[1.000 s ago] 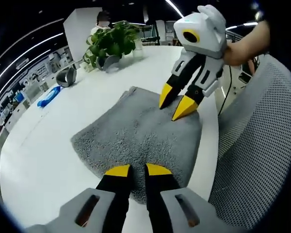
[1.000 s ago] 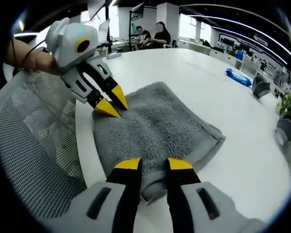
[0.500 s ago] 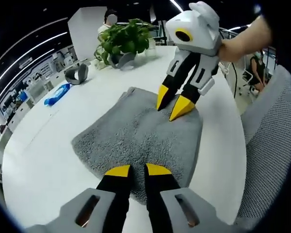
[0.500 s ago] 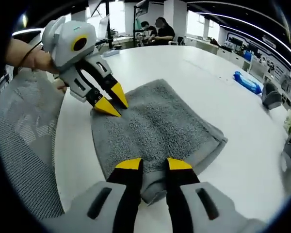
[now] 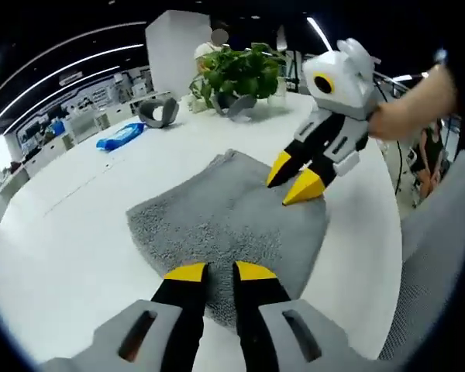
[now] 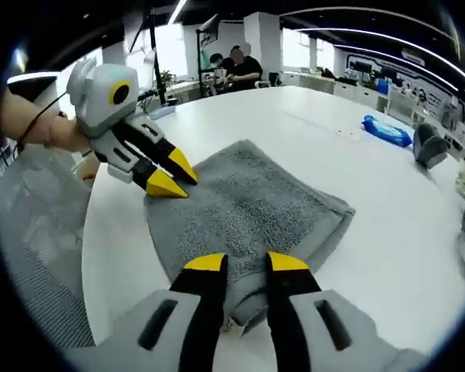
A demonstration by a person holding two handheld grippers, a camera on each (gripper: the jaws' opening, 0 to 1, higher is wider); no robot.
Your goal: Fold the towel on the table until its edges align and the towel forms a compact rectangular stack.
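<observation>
A grey towel (image 5: 225, 217) lies folded into a rough rectangle on the white round table (image 5: 62, 225). My left gripper (image 5: 221, 273) sits at the towel's near edge, its yellow-tipped jaws a narrow gap apart with thick terry between them. Across the towel, my right gripper (image 5: 293, 177) rests its tips on the far right corner, held by a hand (image 5: 407, 108). In the right gripper view the towel (image 6: 248, 209) runs under my right gripper (image 6: 246, 263), whose jaws pinch a bulging folded edge. The left gripper (image 6: 174, 175) touches the far left corner there.
A potted plant (image 5: 236, 74), a grey curved object (image 5: 159, 112) and a blue packet (image 5: 118, 137) stand toward the table's far side. A mesh chair (image 5: 438, 256) is beyond the table edge beside the towel. People sit at desks (image 6: 236, 66) in the background.
The towel has slid away from the table edge by the chair, both grippers staying at its corners. Both views have swung, shifting the plant and the blue packet.
</observation>
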